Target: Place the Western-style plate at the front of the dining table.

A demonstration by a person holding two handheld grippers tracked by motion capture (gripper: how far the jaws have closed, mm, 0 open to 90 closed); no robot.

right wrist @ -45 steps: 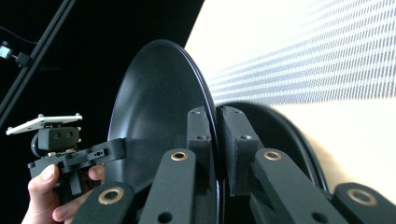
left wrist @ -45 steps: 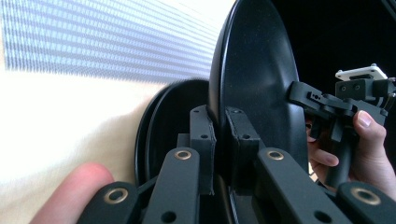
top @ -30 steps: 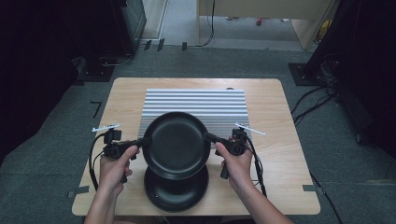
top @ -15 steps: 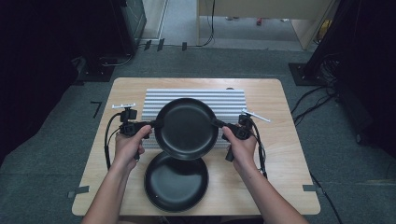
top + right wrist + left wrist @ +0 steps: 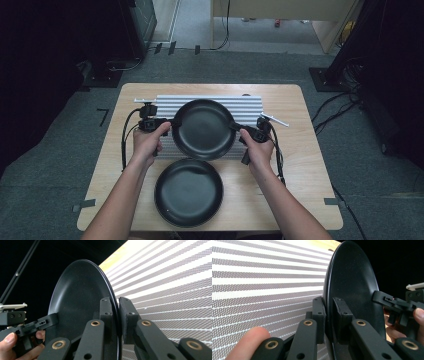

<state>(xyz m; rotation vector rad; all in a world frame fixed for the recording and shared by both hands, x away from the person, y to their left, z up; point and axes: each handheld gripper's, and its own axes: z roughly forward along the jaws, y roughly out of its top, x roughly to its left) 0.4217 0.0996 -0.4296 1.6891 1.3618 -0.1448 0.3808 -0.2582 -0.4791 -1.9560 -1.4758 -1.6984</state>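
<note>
the left claw (image 5: 172,123) is clamped on the left rim of a black plate (image 5: 203,128), pads on either side of the thin edge. the plate hangs level above the ribbed grey mat (image 5: 247,106) at the back of the surface (image 5: 305,150); a second black plate (image 5: 189,192) lies nearer the person. the right claw (image 5: 235,127) pinches the opposite rim likewise. the plate looks stiff, smooth and probably slippery, maybe breakable, so opposite rim grips, kept level, suit it best.
</note>
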